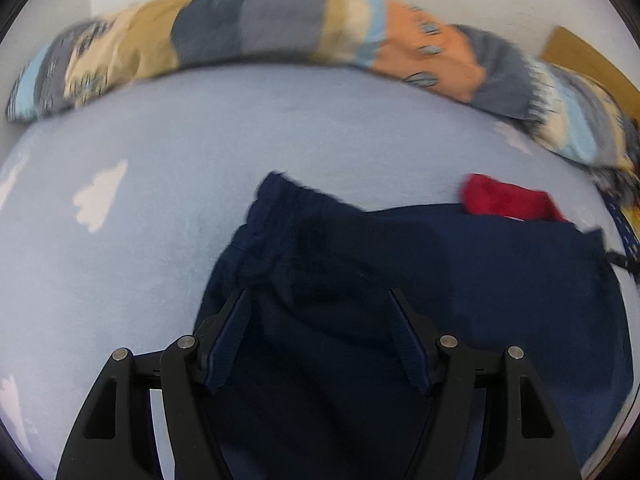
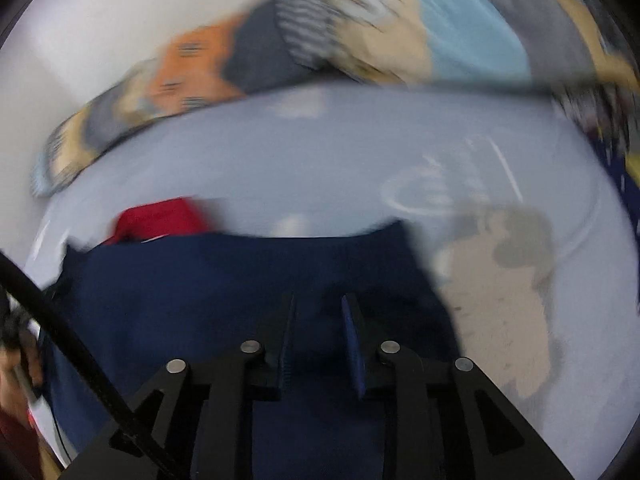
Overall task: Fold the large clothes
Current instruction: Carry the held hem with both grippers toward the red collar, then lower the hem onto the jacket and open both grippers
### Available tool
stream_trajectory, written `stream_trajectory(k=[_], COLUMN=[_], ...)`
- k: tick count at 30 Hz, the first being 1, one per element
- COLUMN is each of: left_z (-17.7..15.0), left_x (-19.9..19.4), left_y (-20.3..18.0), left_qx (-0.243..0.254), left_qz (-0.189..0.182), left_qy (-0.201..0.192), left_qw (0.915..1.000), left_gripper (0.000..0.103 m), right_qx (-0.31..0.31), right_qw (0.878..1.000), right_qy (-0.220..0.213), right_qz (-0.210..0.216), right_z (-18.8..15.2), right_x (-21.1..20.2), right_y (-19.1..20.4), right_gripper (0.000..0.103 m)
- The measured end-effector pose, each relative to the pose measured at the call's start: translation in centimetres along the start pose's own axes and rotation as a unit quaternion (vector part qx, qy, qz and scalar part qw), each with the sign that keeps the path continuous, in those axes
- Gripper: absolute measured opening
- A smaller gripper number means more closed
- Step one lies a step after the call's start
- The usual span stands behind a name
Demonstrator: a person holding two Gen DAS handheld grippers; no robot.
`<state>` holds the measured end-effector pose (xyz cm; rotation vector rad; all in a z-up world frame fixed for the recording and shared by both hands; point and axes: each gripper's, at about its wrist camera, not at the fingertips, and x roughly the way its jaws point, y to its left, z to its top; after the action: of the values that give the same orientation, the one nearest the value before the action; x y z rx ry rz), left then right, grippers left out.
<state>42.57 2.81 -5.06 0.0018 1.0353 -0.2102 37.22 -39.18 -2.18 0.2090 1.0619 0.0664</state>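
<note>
A navy garment (image 1: 440, 280) with a gathered elastic band (image 1: 292, 196) and a red part (image 1: 508, 200) at its far edge lies on a light blue sheet. My left gripper (image 1: 318, 292) is open, its fingers spread wide just above the navy cloth below the band. In the right wrist view the same navy garment (image 2: 220, 280) fills the lower middle, with the red part (image 2: 160, 216) at the left. My right gripper (image 2: 318, 300) hovers over the cloth with its fingers a narrow gap apart and nothing seen between them. This view is motion-blurred.
The light blue sheet (image 1: 140, 240) with white cloud prints covers the bed. A patterned patchwork blanket (image 1: 280, 28) lies bunched along the wall at the far edge. A beige printed figure (image 2: 500, 280) shows on the sheet right of the garment. A black cable (image 2: 80, 352) crosses the lower left.
</note>
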Motion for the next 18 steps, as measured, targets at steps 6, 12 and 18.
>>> stream_trajectory(k=[6, 12, 18], left_z=[-4.8, -6.6, -8.5], left_x=[-2.5, -2.1, -5.6], left_y=[-4.6, -2.5, -0.4], left_qx=[0.086, 0.059, 0.036], left_qz=[-0.025, -0.004, -0.018], left_qy=[0.003, 0.011, -0.012], left_qw=[0.9960, 0.9982, 0.9991], left_gripper=[0.073, 0.080, 0.080], right_qx=[-0.111, -0.093, -0.122], right_qw=[0.992, 0.995, 0.990], right_qy=[0.001, 0.042, 0.027], right_qz=[0.058, -0.009, 0.064], right_z=[-6.4, -9.2, -11.9], right_x=[-2.2, 1.0, -3.3], right_y=[8.7, 7.2, 12.0], right_gripper=[0.045, 0.045, 0.058])
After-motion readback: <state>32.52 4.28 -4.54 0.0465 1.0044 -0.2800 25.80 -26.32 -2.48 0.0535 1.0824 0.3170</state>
